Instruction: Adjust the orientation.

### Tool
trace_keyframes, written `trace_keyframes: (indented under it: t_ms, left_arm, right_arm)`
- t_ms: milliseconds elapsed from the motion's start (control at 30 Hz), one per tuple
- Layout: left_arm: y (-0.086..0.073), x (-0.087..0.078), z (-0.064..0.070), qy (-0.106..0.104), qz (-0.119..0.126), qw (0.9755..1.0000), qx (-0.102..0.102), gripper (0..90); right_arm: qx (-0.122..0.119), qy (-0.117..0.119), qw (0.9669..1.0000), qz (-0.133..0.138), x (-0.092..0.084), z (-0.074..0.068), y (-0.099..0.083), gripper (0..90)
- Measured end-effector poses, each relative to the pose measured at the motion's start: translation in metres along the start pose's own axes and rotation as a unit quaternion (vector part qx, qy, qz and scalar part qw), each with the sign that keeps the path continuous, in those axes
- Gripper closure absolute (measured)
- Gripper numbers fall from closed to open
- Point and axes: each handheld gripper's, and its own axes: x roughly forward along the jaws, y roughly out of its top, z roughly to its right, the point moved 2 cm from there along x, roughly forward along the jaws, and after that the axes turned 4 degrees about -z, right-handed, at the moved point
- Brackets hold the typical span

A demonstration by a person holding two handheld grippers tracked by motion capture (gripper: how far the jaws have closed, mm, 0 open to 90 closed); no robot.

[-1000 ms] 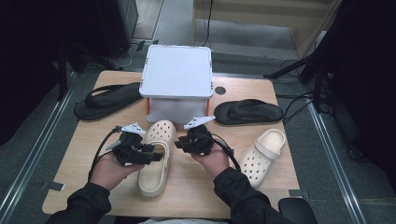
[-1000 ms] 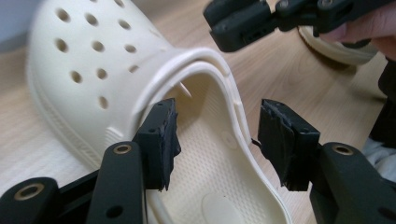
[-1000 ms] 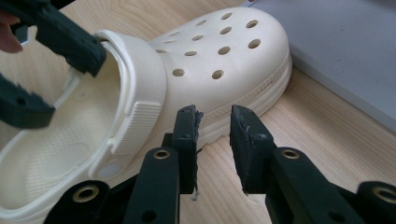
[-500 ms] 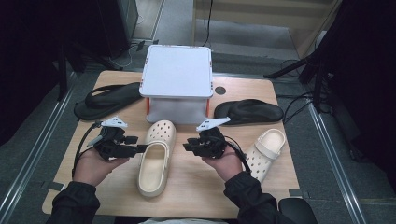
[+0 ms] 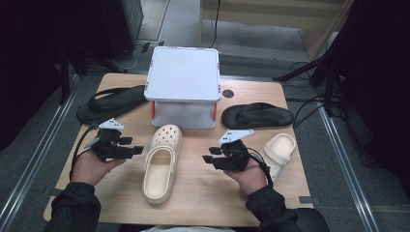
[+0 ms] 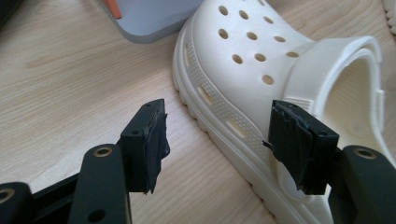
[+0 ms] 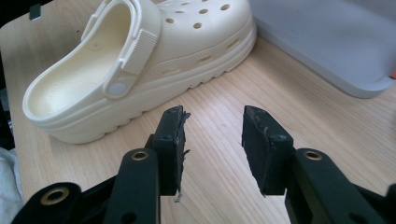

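A: The left claw (image 5: pixel 126 151) is seen with its jaws spread wide and nothing gripped; they have just been opening, and the cream clog (image 6: pixel 261 84) is merely framed between them, one pad against its sole edge in the left claw's own view, though contact cannot be confirmed; is the right claw (image 5: pixel 212 159) the same?

B: Its jaws have likewise just been opening; only bare tabletop (image 7: pixel 219 140) is seen between them, and the clog (image 7: pixel 140 60) lies just beyond, apart from the pads.

A: And where is the clog placed?

B: It is set flat on the table (image 5: pixel 203 193) between both claws, toe pointed at the white box (image 5: pixel 183 87), almost touching its base; a second, smaller cream clog (image 5: pixel 278 152) is found to the right, and two black flip-flops (image 5: pixel 257 116) (image 5: pixel 110 104) are laid farther back beside the box.

A: What could be spoiled from here?

B: Probably the clog could be nudged askew if a claw were swung back carelessly; the toe might be pushed against the box; a trailing cable might also be dragged over the smaller clog.
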Motion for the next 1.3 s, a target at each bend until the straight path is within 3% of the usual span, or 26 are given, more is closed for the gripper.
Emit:
trace_keyframes:
  t_ms: [233, 533, 967, 1100, 1133, 1300]
  left_arm:
    - [0.006, 0.008, -0.006, -0.007, -0.002, 1.0000, 0.002, 37.7]
    - [0.012, 0.014, -0.009, -0.010, -0.005, 0.9999, 0.003, 37.8]
    - [0.017, 0.018, -0.011, -0.006, -0.012, 0.9999, 0.005, 38.8]
    - [0.019, 0.020, -0.010, -0.010, -0.009, 0.9999, 0.003, 39.0]
    - [0.020, 0.021, -0.010, -0.001, -0.015, 0.9999, 0.005, 39.0]
    - [0.022, 0.022, -0.012, -0.005, -0.015, 0.9999, -0.002, 39.1]
  right_arm:
    - [0.008, -0.011, 0.9999, -0.003, -0.017, 0.009, -0.014, 66.1]
    - [0.043, -0.020, 0.9989, 0.004, -0.040, 0.019, -0.030, 69.2]
    - [0.067, -0.036, 0.9970, 0.009, -0.070, 0.029, -0.057, 74.9]
    - [0.076, -0.041, 0.9963, 0.006, -0.077, 0.029, -0.069, 83.5]
    - [0.079, -0.043, 0.9960, 0.006, -0.079, 0.030, -0.071, 84.4]
    - [0.088, -0.053, 0.9947, 0.009, -0.089, 0.032, -0.079, 87.4]
